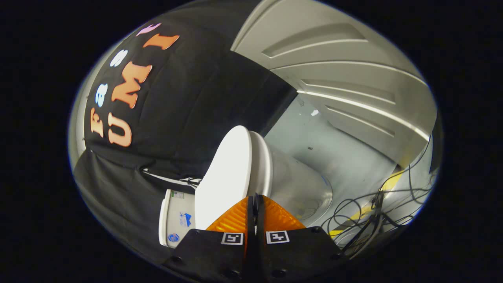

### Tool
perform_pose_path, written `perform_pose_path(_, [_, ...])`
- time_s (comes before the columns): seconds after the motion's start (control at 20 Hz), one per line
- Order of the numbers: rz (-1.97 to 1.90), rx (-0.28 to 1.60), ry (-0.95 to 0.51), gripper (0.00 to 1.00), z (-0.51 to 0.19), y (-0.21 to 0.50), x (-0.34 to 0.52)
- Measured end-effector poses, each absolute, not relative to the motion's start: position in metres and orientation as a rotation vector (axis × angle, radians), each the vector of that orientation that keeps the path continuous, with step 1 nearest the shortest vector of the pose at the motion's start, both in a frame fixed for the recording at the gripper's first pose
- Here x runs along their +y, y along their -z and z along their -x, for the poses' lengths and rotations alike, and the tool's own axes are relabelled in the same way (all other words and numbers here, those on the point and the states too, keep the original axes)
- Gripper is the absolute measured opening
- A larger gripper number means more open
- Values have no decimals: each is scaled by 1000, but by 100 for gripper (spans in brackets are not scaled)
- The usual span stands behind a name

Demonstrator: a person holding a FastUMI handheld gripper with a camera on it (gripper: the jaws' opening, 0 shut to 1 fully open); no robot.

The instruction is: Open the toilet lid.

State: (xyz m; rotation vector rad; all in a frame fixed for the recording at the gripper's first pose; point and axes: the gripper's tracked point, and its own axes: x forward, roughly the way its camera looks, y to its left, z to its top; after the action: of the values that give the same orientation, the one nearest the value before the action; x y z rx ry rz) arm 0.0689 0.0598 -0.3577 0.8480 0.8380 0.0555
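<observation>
1. Just ahead of the toilet lid (226,177), we saw the gripper (256,200) with its two orange fingers (235,218) pressed together, only a thin dark seam between them.
2. We found nothing held between the fingers; their tips met right at the near edge of the lid, and we could not tell whether they touched it.
3. Against the lid, the view was rolled hard over, so the lid appeared as a white oval slab running up and away from the fingertips.
4. Directly alongside the lid, on its far face, we noted the toilet seat (262,165), a second white rim with a narrow gap between the two, so the lid lay nearly closed on the seat.
5. On the lid's other side, towards the black cloth wall (177,118), we saw the white cistern (175,220) carrying small blue and green stickers.
6. Beyond the seat from the lid, the toilet's grey body (298,188) stood on a pale floor (338,157).
7. Farther from the lid across that floor, we saw a tangle of black cables (365,212) lying over a yellow-and-black striped strip (353,218).
8. Well apart from the lid, past the floor, we noted a pale panelled door (334,63).
</observation>
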Motion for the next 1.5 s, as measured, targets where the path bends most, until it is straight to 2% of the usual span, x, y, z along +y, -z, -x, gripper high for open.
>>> perform_pose_path(0.25, [-753,745,-116,8,-72,324,70])
perform_pose_path(0.7, [-537,559,-57,8,-109,279,84])
perform_pose_path(1.15, [-245,414,-237,8,-125,157,178])
perform_pose_path(1.5, [-122,372,-277,8,-122,112,227])
